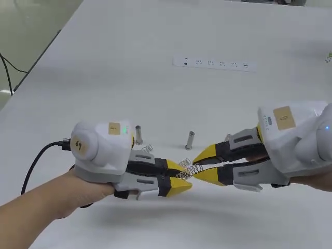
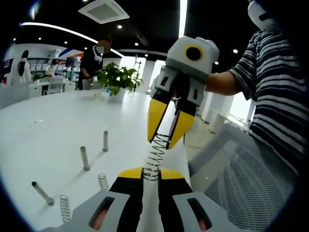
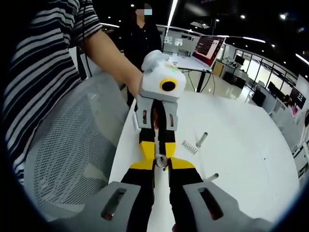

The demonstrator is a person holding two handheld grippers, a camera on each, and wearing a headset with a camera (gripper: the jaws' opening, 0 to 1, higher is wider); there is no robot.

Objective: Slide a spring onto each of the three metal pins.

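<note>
White table [image 1: 104, 62]: head view; smooth, matte top.
Spring [image 1: 189, 168]: thin wire coil, held off the table between two sets of yellow tips.
Left gripper [image 1: 180, 182]: jaws closed on one end of the spring.
Right gripper [image 1: 199, 165]: jaws pinched on the other end.
Pin [image 1: 138, 134]: short steel cylinder, upright and bare, just behind the left gripper.
Second pin [image 1: 190, 139]: same shape, upright and bare, behind the tips.
Loose spring [image 1: 147, 149]: lies on the table beside the first pin.
Power strip [image 1: 214, 64]: long and white, well beyond.
Left gripper view, spring [image 2: 155, 154]: the coil runs from the left gripper [image 2: 150, 173] up to the right gripper [image 2: 166, 141]; both clamp it.
Left gripper view, pins: two upright [image 2: 105, 140], one slanted near the edge, all bare; two loose springs lie near them.
Right gripper view, spring [image 3: 161, 161]: seen end-on, a small ring between the right gripper [image 3: 161, 166] and the left gripper [image 3: 155, 150].
Chair [image 3: 72, 145]: grey mesh, beside the table edge.
</note>
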